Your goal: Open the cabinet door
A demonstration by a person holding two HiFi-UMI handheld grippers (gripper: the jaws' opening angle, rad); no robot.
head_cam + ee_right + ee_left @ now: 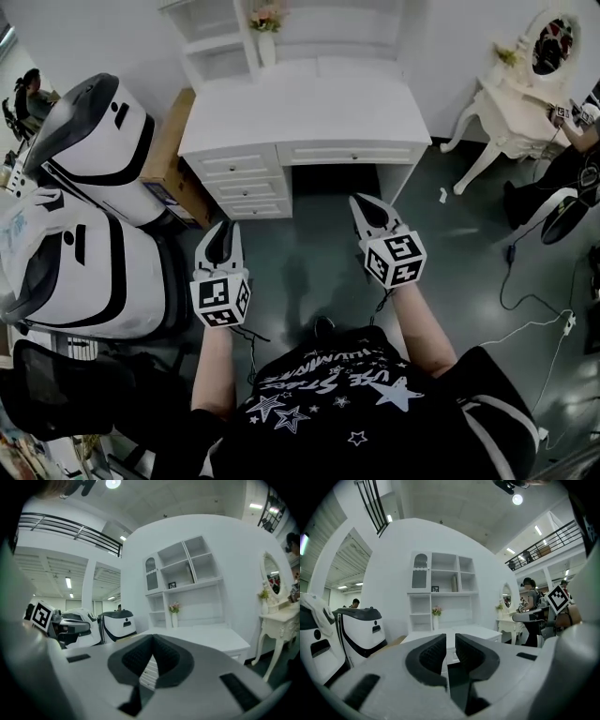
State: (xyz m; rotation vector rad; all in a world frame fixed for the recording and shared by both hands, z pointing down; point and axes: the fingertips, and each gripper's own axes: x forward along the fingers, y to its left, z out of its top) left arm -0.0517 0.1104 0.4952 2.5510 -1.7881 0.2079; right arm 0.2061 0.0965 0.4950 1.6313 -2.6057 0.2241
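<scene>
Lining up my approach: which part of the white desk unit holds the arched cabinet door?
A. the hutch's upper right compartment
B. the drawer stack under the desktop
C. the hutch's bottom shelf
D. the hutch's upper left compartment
D: the arched cabinet door fills the upper left compartment of the hutch, above the vase of flowers; the compartments beside it are open shelves.

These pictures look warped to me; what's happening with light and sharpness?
Head view: wide lens curves the room; the grey floor carries soft sheen. Left gripper view: white wall bulges like a dome, corners go black, a ceiling lamp flares. Right gripper view: same bulge; the close right gripper looks soft, the shelves sharper.
</scene>
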